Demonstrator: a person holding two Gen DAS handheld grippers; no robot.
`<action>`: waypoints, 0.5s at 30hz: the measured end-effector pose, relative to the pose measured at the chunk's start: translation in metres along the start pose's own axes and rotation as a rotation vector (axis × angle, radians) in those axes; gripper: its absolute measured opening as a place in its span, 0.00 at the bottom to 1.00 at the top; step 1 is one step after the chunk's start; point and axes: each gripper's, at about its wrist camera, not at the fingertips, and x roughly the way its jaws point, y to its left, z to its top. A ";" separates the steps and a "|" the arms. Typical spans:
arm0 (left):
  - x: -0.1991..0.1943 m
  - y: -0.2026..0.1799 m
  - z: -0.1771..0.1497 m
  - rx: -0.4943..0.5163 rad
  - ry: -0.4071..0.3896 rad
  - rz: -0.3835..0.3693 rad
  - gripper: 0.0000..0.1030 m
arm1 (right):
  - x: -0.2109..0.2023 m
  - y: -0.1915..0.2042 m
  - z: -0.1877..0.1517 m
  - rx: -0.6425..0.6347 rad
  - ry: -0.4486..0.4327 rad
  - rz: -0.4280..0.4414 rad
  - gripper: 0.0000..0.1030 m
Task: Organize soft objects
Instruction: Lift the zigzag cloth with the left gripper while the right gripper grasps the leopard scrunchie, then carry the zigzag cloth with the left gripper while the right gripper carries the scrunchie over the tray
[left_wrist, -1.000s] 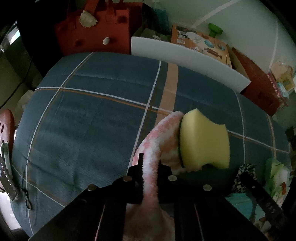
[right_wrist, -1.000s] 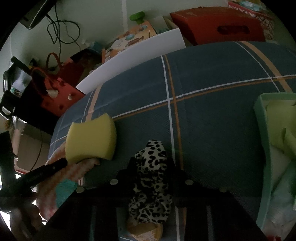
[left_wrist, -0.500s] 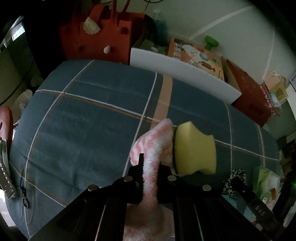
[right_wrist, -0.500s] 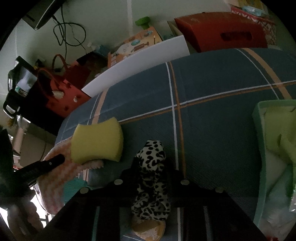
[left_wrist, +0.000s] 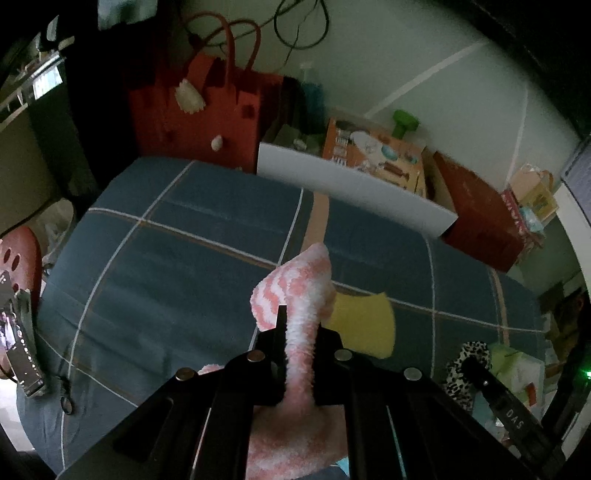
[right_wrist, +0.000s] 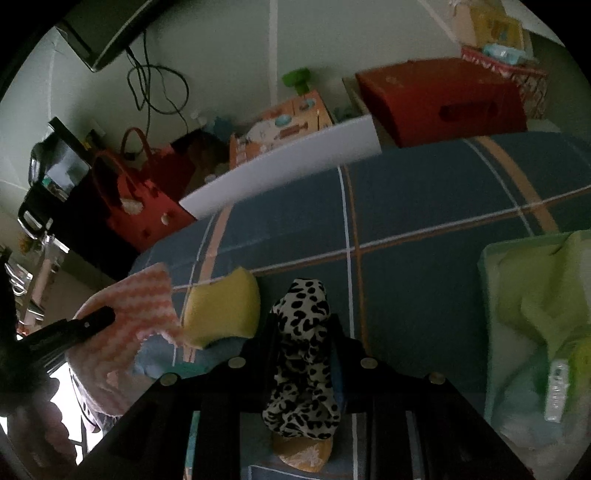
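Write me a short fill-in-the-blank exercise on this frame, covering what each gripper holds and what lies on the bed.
1. The left gripper is shut on a fuzzy pink-and-white ____.
2. The right gripper is shut on a soft item with a ____ print.
3. The sponge lying on the plaid bedspread is ____ in colour.
4. The mint-green bin lies on the ____ side of the right wrist view.

Missing words: sock; leopard; yellow; right

Blue plaid bed cover (left_wrist: 207, 258), yellow sponge (right_wrist: 221, 310) resting on it, green bin (right_wrist: 487, 295) at its right
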 end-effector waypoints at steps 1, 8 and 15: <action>-0.006 0.000 0.001 0.001 -0.016 -0.004 0.07 | -0.005 0.001 0.001 -0.002 -0.014 0.001 0.26; -0.032 -0.002 0.003 0.004 -0.079 -0.029 0.07 | -0.023 0.007 0.003 -0.020 -0.056 -0.001 0.26; -0.036 -0.013 0.001 0.021 -0.083 -0.046 0.07 | -0.024 0.006 0.003 -0.015 -0.050 -0.012 0.26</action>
